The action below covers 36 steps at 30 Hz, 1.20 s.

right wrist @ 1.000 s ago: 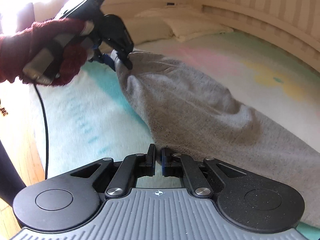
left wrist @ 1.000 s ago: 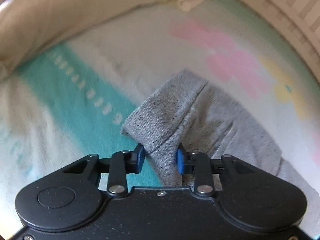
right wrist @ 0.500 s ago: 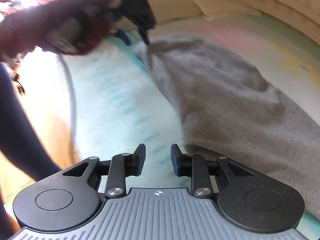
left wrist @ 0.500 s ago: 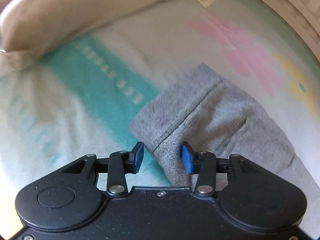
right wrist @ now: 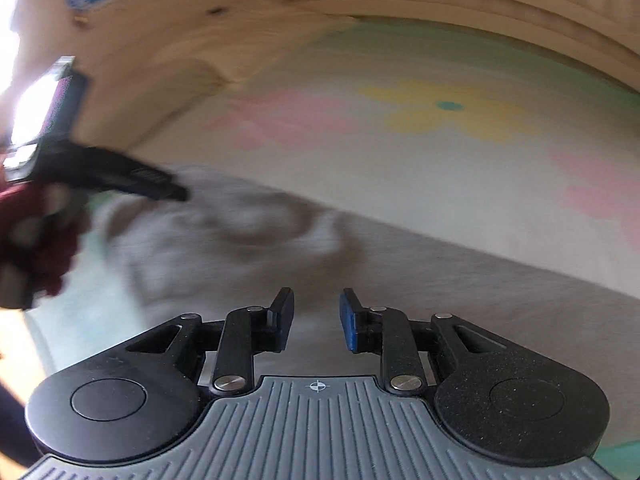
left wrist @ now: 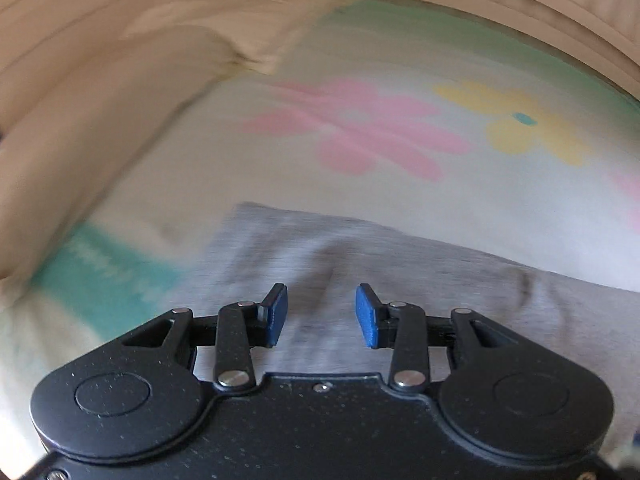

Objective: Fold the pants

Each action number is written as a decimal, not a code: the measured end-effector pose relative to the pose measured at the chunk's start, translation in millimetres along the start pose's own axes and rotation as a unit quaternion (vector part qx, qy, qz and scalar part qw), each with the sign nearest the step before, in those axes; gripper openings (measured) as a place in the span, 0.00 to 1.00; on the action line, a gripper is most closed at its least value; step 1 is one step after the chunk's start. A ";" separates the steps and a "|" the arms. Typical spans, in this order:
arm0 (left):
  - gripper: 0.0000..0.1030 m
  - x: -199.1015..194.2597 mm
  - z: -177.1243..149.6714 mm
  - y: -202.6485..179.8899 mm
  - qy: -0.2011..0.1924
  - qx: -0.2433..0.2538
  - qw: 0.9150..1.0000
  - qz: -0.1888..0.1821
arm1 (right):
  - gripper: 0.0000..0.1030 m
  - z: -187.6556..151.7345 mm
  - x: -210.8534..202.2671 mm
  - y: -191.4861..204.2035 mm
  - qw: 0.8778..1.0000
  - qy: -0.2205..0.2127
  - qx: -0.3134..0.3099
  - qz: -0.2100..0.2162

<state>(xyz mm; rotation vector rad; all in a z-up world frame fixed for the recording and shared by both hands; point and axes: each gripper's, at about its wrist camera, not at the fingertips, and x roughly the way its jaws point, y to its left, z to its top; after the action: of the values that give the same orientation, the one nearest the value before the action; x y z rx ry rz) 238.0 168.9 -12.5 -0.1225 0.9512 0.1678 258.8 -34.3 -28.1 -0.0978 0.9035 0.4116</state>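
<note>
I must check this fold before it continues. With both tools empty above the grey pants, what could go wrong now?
1. The grey knit pants lie rumpled with a raised hump, so a fold made now may set creases.
2. Both the left tool and the right tool are closing with no cloth between the pads; they may close on nothing.
3. The flowered bedcover is soft; a low pinch could catch it too.

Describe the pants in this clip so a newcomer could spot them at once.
Start from the bed's pastel flower-print blanket. Across its near part, just ahead of both grippers, lies a long strip of cloth: the grey pants. They are the only plain heathered-grey item, unlike the cream pillows at the headboard.
</note>
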 end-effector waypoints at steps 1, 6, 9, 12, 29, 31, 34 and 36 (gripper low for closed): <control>0.46 6.0 0.7 -8.3 0.005 0.008 1.000 -0.007 | 0.18 2.4 7.7 -7.8 1.000 0.005 0.006 -0.011; 0.46 27.0 0.1 -52.8 0.036 0.047 0.997 -0.056 | 0.15 -6.9 41.6 -35.1 0.998 0.036 0.034 -0.043; 0.46 38.4 3.0 -69.5 0.041 0.064 0.994 -0.082 | 0.15 -13.5 57.2 -46.0 0.996 0.052 0.051 -0.049; 0.46 55.8 12.4 -76.1 0.052 0.070 0.993 -0.086 | 0.15 -19.3 65.9 -59.6 0.993 0.062 0.070 -0.074; 0.44 50.0 32.0 -77.9 -0.012 0.071 0.997 -0.001 | 0.14 -21.0 49.9 -65.8 0.991 0.029 0.090 -0.093; 0.45 41.0 26.5 -85.8 -0.017 0.089 0.996 -0.027 | 0.14 -21.7 47.9 -82.9 0.988 0.029 0.106 -0.109; 0.45 34.6 10.1 -102.0 0.009 0.112 0.991 -0.073 | 0.14 -28.0 39.3 -116.5 0.979 0.028 0.132 -0.151; 0.45 38.7 -0.4 -111.0 0.036 0.125 0.988 -0.089 | 0.14 -35.2 31.9 -146.8 0.971 0.033 0.163 -0.173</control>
<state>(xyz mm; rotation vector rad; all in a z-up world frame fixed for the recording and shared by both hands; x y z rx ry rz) 281.5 63.5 -40.9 0.0175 1.0201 -0.1219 307.0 -168.2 -87.8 0.0340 0.9871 -0.0683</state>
